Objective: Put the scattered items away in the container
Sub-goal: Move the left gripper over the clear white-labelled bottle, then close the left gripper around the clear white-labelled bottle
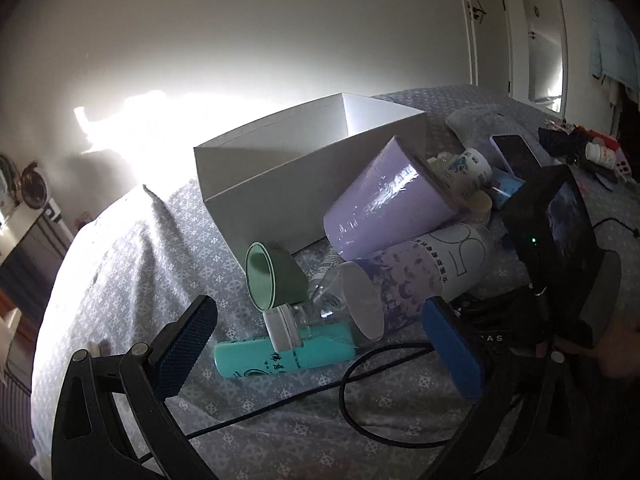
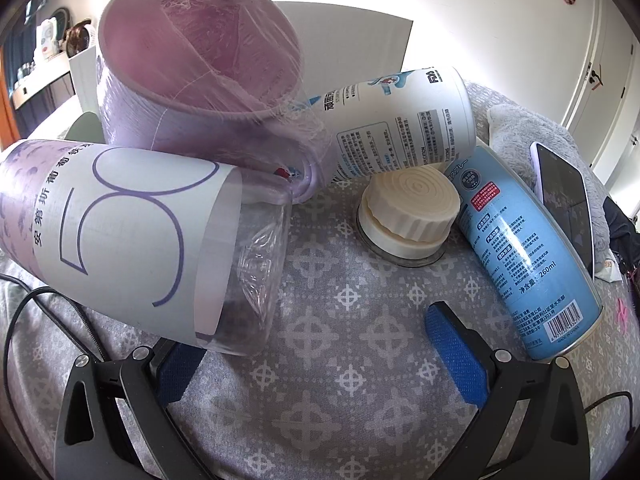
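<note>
Right wrist view: blue spray can [image 2: 528, 248] lying flat, long axis running away, base nearest; right gripper [image 2: 316, 344] jaws apart, empty. Left gripper [image 1: 320, 344] likewise spread.

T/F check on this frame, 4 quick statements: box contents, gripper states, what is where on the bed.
1. The white box already holds the teal bottle. False: the teal bottle lies on the bedspread, in front of the box.
2. Both grippers are open and hold nothing. True: left gripper, right gripper.
3. The lilac cup stands upright. False: it lies tipped, leaning on the other items.
4. The blue spray can lies on its side beside the cream lid. True.
</note>
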Demonstrator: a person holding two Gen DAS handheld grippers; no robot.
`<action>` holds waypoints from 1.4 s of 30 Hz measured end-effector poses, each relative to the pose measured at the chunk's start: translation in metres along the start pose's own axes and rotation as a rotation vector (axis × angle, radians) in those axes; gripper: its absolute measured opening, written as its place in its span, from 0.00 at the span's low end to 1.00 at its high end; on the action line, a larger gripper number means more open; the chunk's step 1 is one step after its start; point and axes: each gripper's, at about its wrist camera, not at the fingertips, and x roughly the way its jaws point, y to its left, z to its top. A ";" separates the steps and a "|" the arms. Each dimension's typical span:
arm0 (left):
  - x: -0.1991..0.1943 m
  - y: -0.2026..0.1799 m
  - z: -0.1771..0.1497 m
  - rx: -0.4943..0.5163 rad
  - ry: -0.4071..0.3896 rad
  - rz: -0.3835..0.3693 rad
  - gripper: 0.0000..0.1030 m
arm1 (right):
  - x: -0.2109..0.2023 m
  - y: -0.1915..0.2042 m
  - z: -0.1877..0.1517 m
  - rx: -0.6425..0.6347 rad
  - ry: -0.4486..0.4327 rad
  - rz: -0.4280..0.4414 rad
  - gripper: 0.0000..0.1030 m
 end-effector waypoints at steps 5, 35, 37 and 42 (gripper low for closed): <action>0.017 -0.031 0.012 0.278 -0.001 -0.051 1.00 | 0.000 0.001 0.001 0.000 0.000 0.000 1.00; 0.027 -0.030 0.021 0.296 0.079 -0.288 0.05 | 0.002 0.009 -0.009 0.000 0.001 0.000 1.00; 0.026 -0.032 0.020 0.320 0.077 -0.268 0.15 | 0.002 0.010 -0.010 0.000 0.001 -0.001 1.00; 0.030 -0.054 0.020 0.498 0.045 -0.201 0.85 | 0.002 0.010 -0.009 0.000 0.000 0.000 1.00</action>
